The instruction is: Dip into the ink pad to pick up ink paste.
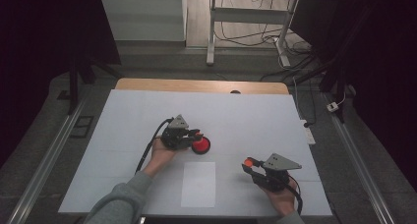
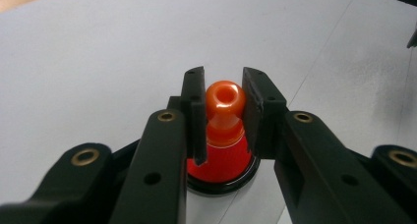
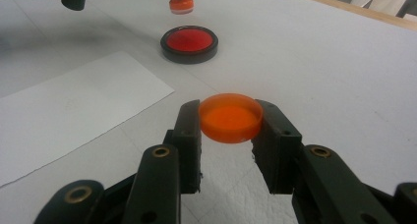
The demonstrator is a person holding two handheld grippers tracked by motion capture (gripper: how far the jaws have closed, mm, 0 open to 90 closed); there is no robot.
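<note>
The left hand [image 1: 160, 153] reached in from the lower left, forearm in a grey sleeve [image 1: 120, 199], and carried the left gripper [image 1: 195, 134] over the middle of the table. Its jaws were closed on the neck of an orange stamp [image 2: 225, 117], which hung above the red ink pad [image 1: 201, 145] — in the right gripper view the stamp's base looked clear of the pad, though the left gripper view could not settle it.

The right hand [image 1: 282, 197] came in at the lower right, its right gripper [image 1: 248, 164] pointing left and a little away from the person. Its jaws gripped a shallow orange lid [image 3: 230, 117] by the rim, held level off the surface.

A white paper sheet [image 1: 198, 183] lay flat between the two hands, just near of the ink pad. The table [image 1: 246, 111] was covered in pale grey-white, with a wooden edge showing at its far side. Beyond it — in a dim room — stood a white desk frame [image 1: 246, 17] with loose cables [image 1: 300, 49] on the floor.
</note>
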